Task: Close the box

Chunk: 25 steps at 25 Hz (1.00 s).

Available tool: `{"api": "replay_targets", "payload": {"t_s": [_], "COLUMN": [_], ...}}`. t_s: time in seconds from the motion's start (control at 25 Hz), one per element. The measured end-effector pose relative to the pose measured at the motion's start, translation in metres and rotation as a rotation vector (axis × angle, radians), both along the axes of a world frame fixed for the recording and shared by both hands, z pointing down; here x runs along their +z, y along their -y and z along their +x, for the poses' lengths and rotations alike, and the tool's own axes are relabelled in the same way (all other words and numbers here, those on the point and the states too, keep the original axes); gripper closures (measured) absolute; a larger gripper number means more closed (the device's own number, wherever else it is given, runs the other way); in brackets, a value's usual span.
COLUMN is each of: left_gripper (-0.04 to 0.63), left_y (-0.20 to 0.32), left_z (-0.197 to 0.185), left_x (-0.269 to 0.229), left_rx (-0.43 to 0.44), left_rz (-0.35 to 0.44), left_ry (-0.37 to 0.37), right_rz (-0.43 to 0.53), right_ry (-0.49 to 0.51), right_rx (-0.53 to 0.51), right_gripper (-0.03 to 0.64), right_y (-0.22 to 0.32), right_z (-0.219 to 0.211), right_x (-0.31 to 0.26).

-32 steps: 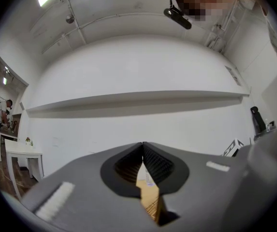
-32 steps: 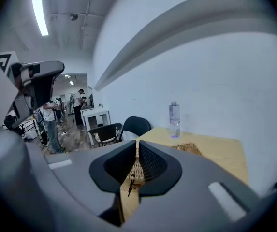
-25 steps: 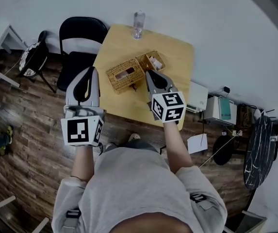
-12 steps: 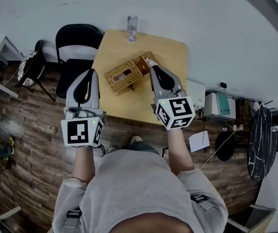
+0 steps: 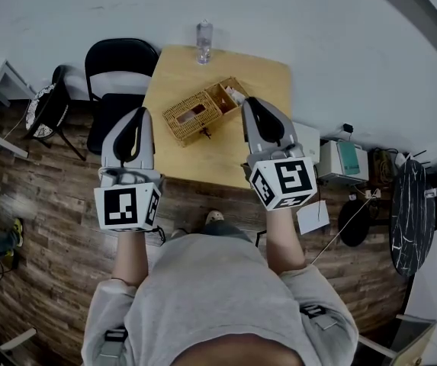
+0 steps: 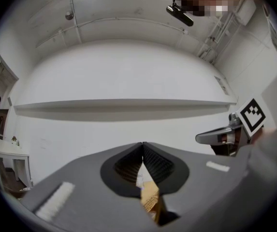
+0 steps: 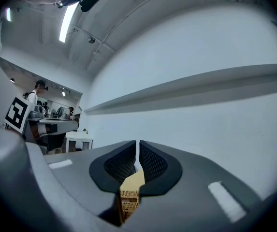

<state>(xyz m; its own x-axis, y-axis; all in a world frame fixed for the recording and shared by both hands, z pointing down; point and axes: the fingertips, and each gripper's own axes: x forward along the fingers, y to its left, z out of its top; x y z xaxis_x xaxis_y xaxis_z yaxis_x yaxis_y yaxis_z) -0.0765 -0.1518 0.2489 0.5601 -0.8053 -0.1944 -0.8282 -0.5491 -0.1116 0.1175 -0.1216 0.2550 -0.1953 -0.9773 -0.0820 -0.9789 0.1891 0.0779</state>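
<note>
A person in a soft grey shirt (image 5: 218,296) is standing over the scene, holding a grey plastic gripper in each hand. The left gripper (image 5: 136,115) is hovering over the dark wood-plank floor (image 5: 43,166), just off the table's left edge, with a black-and-white marker cube riding on its back. Its ribbed black fingers (image 6: 156,164) are pressing tip to tip and gripping nothing. The right gripper (image 5: 250,103) is hanging over the table's right side. Its fingers (image 7: 151,161) are sitting all but together, with only a thin slit between them, and they too are holding nothing. Pale wood and a bit of weave are showing through the gaps beneath both pairs of fingers.

Beyond them, the square, light wooden table (image 5: 260,78) is carrying the box (image 5: 194,116). It is a woven wicker one, lying open in two rectangular halves side by side, and neither gripper is touching it. A clear plastic bottle (image 5: 204,31) is standing upright at the table's far edge. A black chair (image 5: 119,63) is sitting at the table's left, near the plain white wall (image 5: 340,29).
</note>
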Motion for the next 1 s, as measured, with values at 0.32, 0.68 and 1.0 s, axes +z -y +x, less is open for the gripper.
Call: {"api": "replay_targets", "payload": {"t_s": [0.32, 0.68, 1.0], "left_gripper": [0.537, 0.537, 0.537], "left_y": [-0.010, -0.016, -0.018], "left_z": [-0.005, -0.010, -0.011], "left_x": [-0.001, 0.000, 0.000], "left_rx": [0.010, 0.018, 0.023], "left_rz": [0.002, -0.002, -0.001], "left_ry": [-0.010, -0.018, -0.026], "right_rz": [0.032, 0.051, 0.060], "right_ry": [-0.004, -0.013, -0.021], "right_rx": [0.030, 0.072, 0.090], "right_gripper": [0.592, 0.592, 0.592], "right_y": [-0.021, -0.036, -0.041], "right_z": [-0.002, 0.001, 0.000], "right_x": [-0.010, -0.012, -0.015]}}
